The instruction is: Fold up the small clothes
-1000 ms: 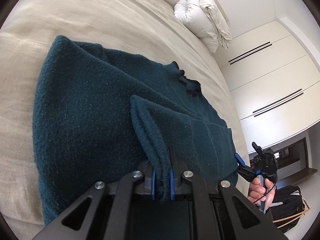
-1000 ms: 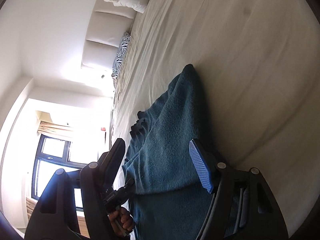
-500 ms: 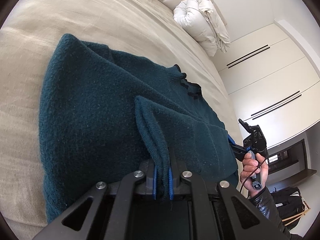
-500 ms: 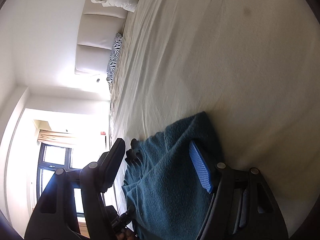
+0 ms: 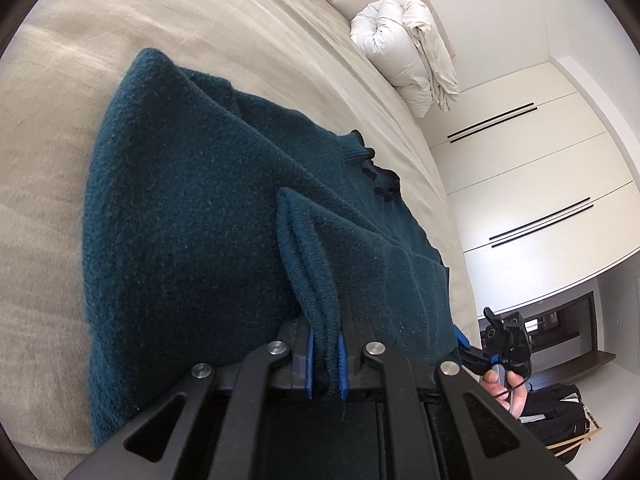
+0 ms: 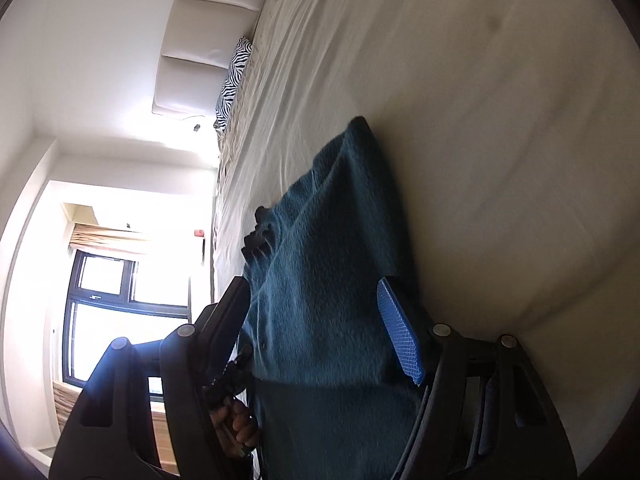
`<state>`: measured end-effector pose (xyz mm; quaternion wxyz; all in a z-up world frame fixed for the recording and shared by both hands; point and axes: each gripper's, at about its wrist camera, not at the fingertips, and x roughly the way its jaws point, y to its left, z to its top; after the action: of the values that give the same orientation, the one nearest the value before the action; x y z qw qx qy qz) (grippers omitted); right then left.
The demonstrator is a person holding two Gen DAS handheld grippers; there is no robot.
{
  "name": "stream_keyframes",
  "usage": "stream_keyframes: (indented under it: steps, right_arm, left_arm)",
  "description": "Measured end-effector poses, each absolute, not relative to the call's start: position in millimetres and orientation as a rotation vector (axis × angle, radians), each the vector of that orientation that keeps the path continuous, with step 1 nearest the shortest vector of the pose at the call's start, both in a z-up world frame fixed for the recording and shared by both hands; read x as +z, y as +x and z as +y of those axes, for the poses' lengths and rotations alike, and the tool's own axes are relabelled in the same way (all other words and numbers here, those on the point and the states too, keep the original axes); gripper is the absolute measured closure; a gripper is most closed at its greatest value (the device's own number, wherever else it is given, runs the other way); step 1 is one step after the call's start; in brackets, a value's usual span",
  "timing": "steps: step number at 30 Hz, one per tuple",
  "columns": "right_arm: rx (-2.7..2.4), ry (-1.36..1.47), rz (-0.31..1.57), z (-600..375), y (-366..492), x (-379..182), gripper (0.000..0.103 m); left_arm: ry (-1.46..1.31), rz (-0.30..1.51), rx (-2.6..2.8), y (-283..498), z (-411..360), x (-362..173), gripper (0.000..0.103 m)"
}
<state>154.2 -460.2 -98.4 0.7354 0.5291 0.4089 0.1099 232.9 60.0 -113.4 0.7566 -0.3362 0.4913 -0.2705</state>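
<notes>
A dark teal knit sweater [image 5: 192, 216] lies on the beige bed [image 5: 60, 128], partly folded, its dark collar [image 5: 380, 176] towards the far side. My left gripper [image 5: 323, 360] is shut on a ribbed edge of the sweater, which stands up in a fold between the blue pads. My right gripper [image 6: 312, 292] is open at the sweater's [image 6: 320, 280] other side, its fingers wide apart with the cloth lying between them, pads not pressing. The left wrist view shows that gripper [image 5: 476, 332] at the sweater's right corner, held by a hand [image 5: 504, 392].
A rolled white duvet [image 5: 404, 48] and a zebra-striped pillow [image 6: 232, 80] lie by the padded headboard [image 6: 192, 64]. White wardrobe doors [image 5: 532, 184] stand beyond the bed's edge, a window [image 6: 116, 320] on the other side. Bare bedsheet [image 6: 500, 120] stretches beyond the sweater.
The right gripper lifted away from the sweater's corner half a second ago and has come back down to it, still open. The left gripper keeps its hold on the edge.
</notes>
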Motion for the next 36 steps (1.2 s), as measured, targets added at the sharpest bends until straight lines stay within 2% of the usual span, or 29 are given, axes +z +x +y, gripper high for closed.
stream_keyframes:
  steps: [2, 4, 6, 8, 14, 23, 36]
  right_arm:
    - [0.213, 1.161, 0.906, -461, 131, -94, 0.036]
    - [0.197, 1.160, 0.894, -461, 92, -90, 0.036]
    - [0.189, 1.176, 0.871, -462, 60, -86, 0.036]
    - [0.176, 1.183, 0.850, -462, 34, -82, 0.035]
    - [0.143, 1.102, 0.859, -453, -39, -76, 0.035]
    - [0.112, 0.949, 0.904, -439, -89, -54, 0.035]
    - [0.105, 0.811, 1.079, -427, -145, -47, 0.035]
  left_arm:
    - [-0.742, 1.064, -0.561, 226, 66, -108, 0.086]
    - [-0.764, 1.050, -0.549, 216, 75, -100, 0.070]
    - [-0.749, 1.030, -0.527, 202, 84, -88, 0.044]
    - [-0.691, 1.001, -0.483, 181, 94, -72, 0.035]
    - [-0.613, 1.009, -0.420, 95, 131, -51, 0.032]
    - [-0.633, 1.099, -0.393, -27, 156, -70, 0.032]
    - [-0.590, 1.221, -0.445, -71, 134, -81, 0.032]
